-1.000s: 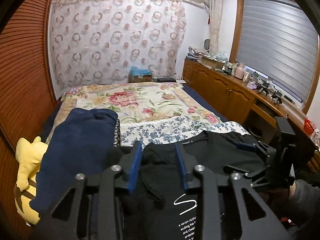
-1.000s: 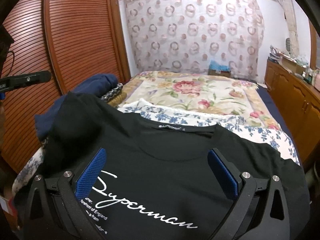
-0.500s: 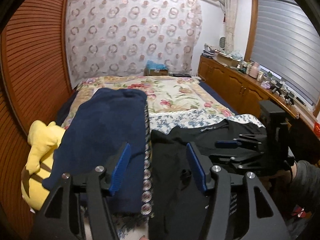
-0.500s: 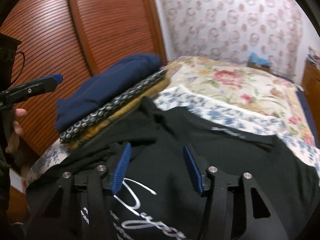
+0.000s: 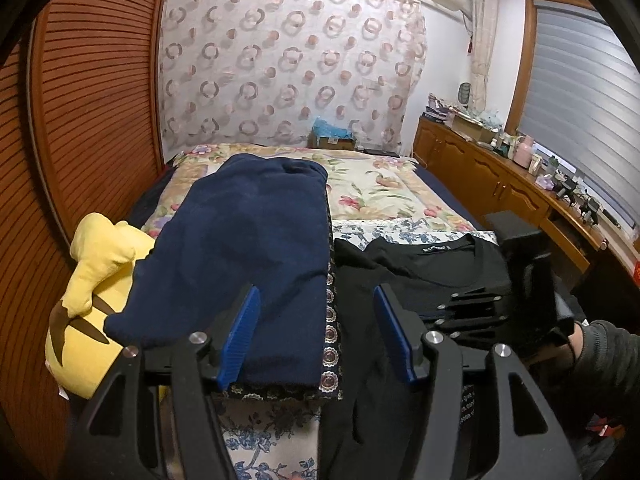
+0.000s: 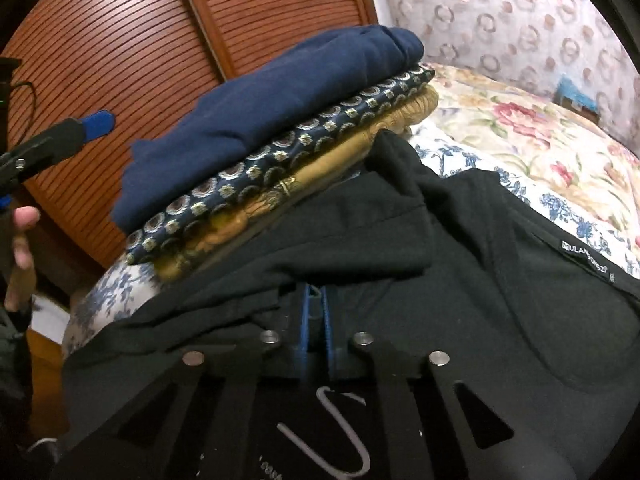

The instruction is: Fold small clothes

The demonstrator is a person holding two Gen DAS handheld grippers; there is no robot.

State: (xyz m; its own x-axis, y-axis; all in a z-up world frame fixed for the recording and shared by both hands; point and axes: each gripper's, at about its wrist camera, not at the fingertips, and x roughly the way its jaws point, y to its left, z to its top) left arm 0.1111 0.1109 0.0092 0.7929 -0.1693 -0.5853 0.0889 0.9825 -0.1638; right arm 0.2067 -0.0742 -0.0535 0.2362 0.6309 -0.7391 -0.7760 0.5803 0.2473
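Pinching black T-shirt (image 6: 460, 280): right gripper (image 6: 315, 300)

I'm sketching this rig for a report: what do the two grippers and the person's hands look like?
Both the left gripper and the right gripper have matte black angular frames with triangular cut-outs, silver round bolt heads and ribbed blue finger pads. The right hand wears a dark grey sleeve; the left hand is bare.

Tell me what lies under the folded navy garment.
Under the navy garment sits a dark patterned cloth, then a gold one, all on the floral sheet. Anything further inside the stack is hidden.
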